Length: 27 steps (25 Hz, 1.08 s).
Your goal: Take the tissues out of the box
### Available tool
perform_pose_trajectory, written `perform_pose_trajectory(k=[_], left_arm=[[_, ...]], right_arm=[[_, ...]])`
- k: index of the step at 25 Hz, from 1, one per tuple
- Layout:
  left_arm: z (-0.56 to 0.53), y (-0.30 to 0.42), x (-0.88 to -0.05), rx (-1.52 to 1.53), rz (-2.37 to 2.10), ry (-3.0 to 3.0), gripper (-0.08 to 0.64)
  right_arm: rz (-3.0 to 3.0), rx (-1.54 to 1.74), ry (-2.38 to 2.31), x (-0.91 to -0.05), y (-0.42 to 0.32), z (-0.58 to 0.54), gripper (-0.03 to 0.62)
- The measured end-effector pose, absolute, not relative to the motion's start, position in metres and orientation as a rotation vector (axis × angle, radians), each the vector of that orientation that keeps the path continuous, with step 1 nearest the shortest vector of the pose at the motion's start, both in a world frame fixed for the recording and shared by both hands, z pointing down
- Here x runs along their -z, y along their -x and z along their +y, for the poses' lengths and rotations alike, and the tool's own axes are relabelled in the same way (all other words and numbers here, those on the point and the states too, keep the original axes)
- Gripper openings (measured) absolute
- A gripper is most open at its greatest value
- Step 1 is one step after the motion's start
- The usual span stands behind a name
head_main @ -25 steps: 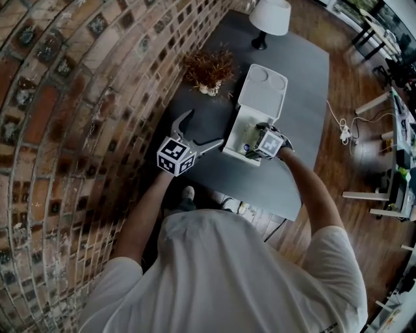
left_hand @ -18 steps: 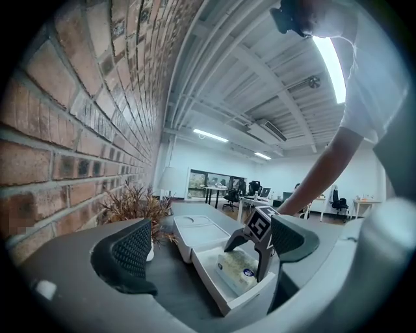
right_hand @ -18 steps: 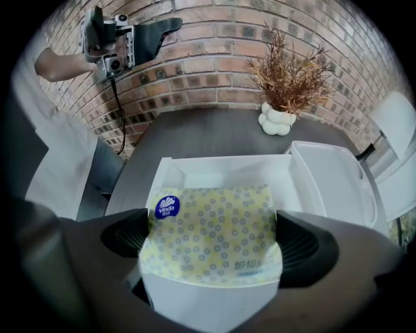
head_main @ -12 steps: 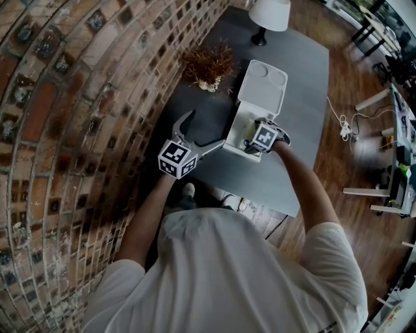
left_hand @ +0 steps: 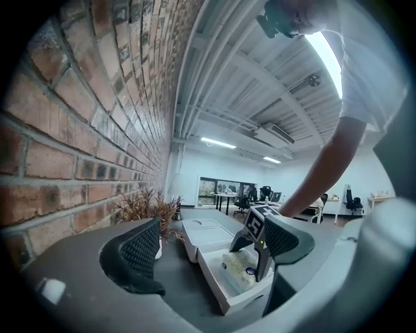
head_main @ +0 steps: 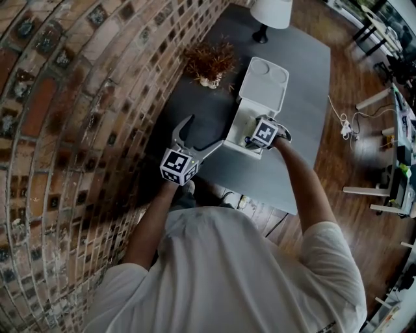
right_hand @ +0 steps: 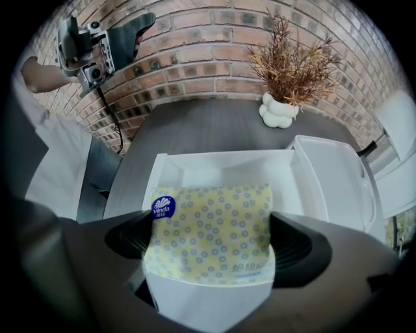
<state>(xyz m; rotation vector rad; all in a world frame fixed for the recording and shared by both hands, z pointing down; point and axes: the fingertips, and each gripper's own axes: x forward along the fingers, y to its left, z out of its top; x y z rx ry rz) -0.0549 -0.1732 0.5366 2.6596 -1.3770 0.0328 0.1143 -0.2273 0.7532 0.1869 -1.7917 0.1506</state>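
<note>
A white box (head_main: 235,130) lies open on the dark grey table (head_main: 302,71), its lid (head_main: 263,84) folded back. Inside it lies a yellow dotted tissue pack (right_hand: 211,224) with a blue round label. My right gripper (right_hand: 209,252) reaches down into the box; its jaws are closing and both pads touch the sides of the pack. My left gripper (head_main: 205,131) hovers left of the box near the table's front edge. Its jaws are closing too, still wide apart, with nothing between the fingers (left_hand: 144,250).
A dried plant in a white pot (head_main: 209,62) stands beside the lid, by the brick wall (head_main: 78,97). A white lamp (head_main: 272,14) is at the table's far end. Wooden floor, a cable and other furniture lie to the right.
The right gripper has settled lower into the box, around the tissue pack. The left gripper has drifted slightly toward me and its fingers stand a little closer together.
</note>
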Motion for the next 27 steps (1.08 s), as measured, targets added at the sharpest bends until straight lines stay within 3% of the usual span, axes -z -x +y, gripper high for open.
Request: perform_pose_trajectory(k=[17,27], left_arm=[[-0.153,0.074,-0.542,-0.053,-1.43,-2.611,0.483],[-0.155,0.078,-0.537,-0.03,-1.424,-2.614,0.48]], right_arm=[[-1.792,-0.11,-0.267,-0.743,-0.119,-0.229,0.525],[-1.987,-0.115,-0.432,-0.685,-0.107,-0.241,0.525]])
